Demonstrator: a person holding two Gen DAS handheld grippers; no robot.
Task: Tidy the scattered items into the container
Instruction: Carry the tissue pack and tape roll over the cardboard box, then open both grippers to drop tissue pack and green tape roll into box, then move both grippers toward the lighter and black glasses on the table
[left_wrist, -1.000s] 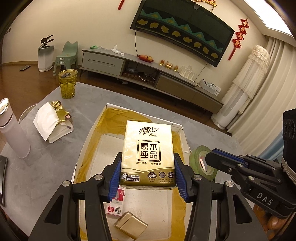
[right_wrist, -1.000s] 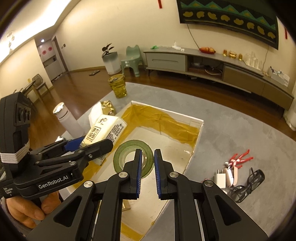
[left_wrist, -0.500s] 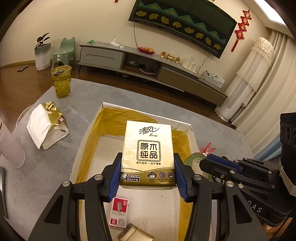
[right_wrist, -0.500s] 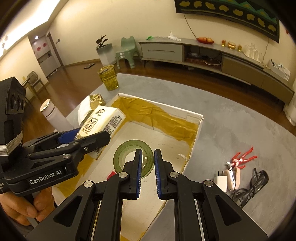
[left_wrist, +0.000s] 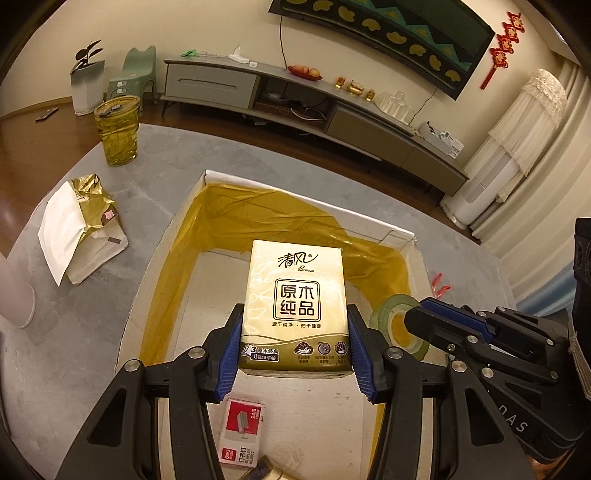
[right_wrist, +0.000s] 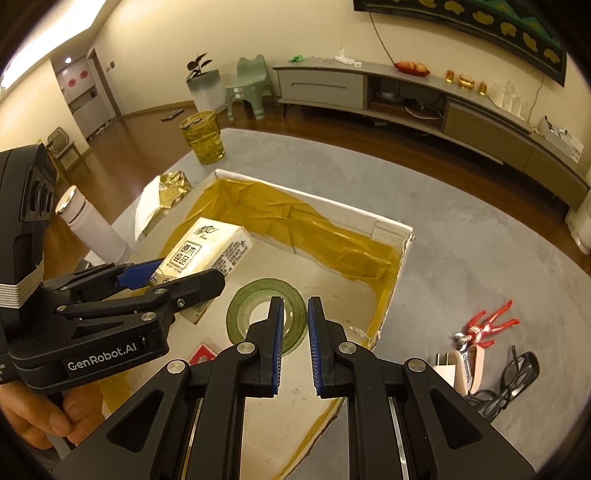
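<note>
Gold film wraps the tissue pack (left_wrist: 295, 306), which the left gripper (left_wrist: 293, 363) clamps by its near end, one blue pad (left_wrist: 229, 360) on each long side. The jaws stand about as wide as the pack. The pack's long axis runs straight ahead along the fingers, printed face up, its far end reaching toward the far wall of the box (left_wrist: 173, 236). It hangs above the white floor of the box, clear of it, as the right wrist view shows, where the same pack (right_wrist: 207, 254) slants up and away from the left gripper (right_wrist: 173, 275).

The right gripper (right_wrist: 295, 347) has its jaws only a narrow gap apart, with the rim of the green tape roll (right_wrist: 258, 295) lying in that gap; whether the pads actually pinch the rim cannot be told. The roll's open centre faces up and it sits over the right part of the box (right_wrist: 402, 254), near the right wall.

Yellow-brown tape lines the inner walls of the box. On its floor, near the left gripper, lies a red and white staple box (left_wrist: 242, 430).

Outside the box on the grey tabletop (right_wrist: 461, 258), to the right, lie a red figure (right_wrist: 487, 325), a white plug (right_wrist: 443, 369) and dark glasses (right_wrist: 513, 376).
</note>
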